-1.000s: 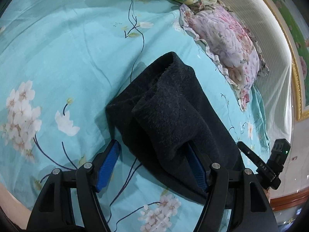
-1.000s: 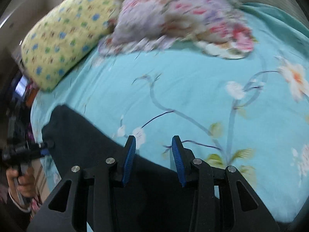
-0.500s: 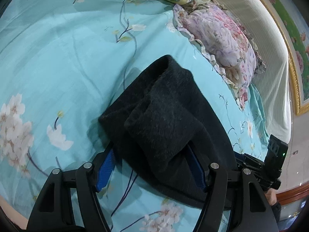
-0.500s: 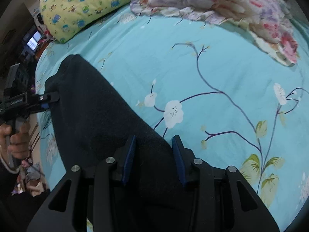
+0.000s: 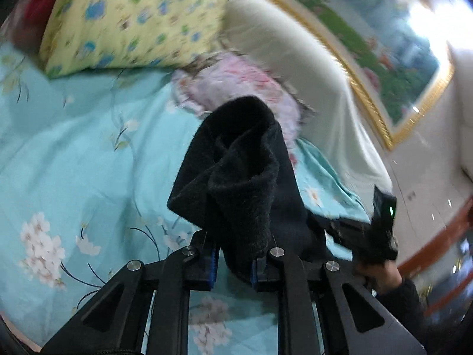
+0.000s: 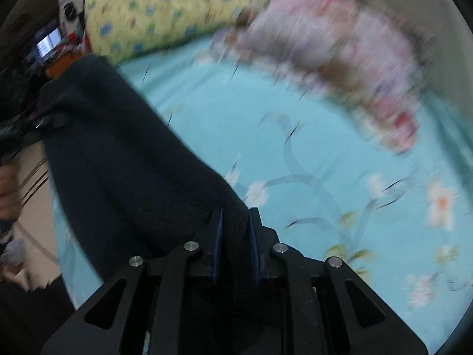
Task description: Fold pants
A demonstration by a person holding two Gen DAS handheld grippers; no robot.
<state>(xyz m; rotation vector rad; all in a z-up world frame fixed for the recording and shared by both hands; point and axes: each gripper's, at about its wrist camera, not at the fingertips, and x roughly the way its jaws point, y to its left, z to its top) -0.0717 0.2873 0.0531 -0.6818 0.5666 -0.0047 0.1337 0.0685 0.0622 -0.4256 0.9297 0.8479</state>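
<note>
The black fleece pants (image 5: 242, 174) are bunched and lifted off the turquoise flowered bedsheet (image 5: 74, 159). My left gripper (image 5: 232, 266) is shut on one end of the pants, which stand up in front of it. In the right wrist view my right gripper (image 6: 235, 245) is shut on the other end of the pants (image 6: 118, 159), which stretch away to the left toward the left gripper (image 6: 44, 124). The right gripper also shows at the right of the left wrist view (image 5: 375, 230), held by a hand.
A yellow patterned pillow (image 5: 133, 20) and a pink floral pillow (image 5: 248, 82) lie at the head of the bed against a white headboard (image 5: 295, 68). A gold-framed picture (image 5: 378, 47) hangs above. The bed edge and floor (image 6: 32, 207) are at the left.
Both grippers have closed on the pants and raised them off the sheet. Both cameras have tilted up toward the pillows, and the views are motion-blurred.
</note>
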